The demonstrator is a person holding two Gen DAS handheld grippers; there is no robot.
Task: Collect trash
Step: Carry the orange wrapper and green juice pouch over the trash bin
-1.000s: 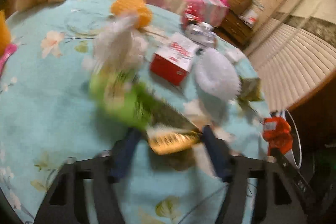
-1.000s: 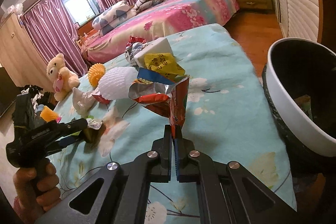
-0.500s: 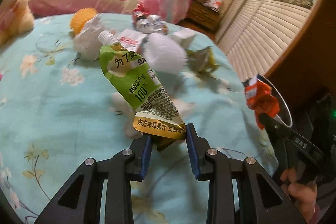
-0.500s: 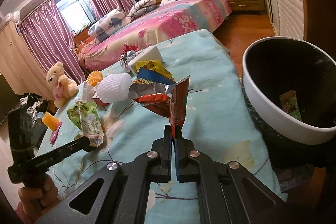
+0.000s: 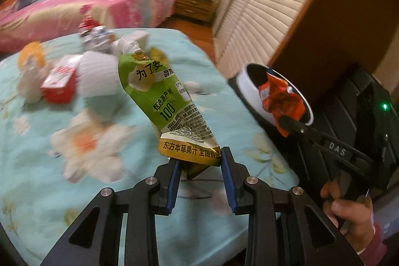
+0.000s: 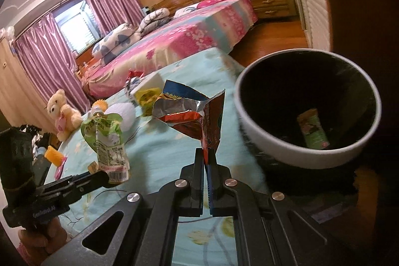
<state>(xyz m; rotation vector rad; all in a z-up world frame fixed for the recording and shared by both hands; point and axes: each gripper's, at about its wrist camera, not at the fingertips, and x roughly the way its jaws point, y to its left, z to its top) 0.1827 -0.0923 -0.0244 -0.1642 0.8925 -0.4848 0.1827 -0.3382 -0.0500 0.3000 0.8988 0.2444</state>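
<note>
The left tongs [image 5: 199, 163] hold a green juice pouch [image 5: 163, 96] by its gold bottom edge, the pouch standing up above the flowered bed cover [image 5: 37, 166]. The right tongs [image 6: 206, 161] are pinched tight on one corner of a crumpled snack bag [image 6: 189, 114], just short of the white-rimmed bin [image 6: 251, 131] beside the bed. Both grips look thin. The snack bag hangs from a single corner and could slip free and land on the cover or the floor rather than in the bin. The pouch is top-heavy and gripped only at its seam, so a quick swing could twist it loose. With both hands heading the same way, the two tools might also knock together at the rim. More litter [image 5: 59, 84] waits farther back.
</note>
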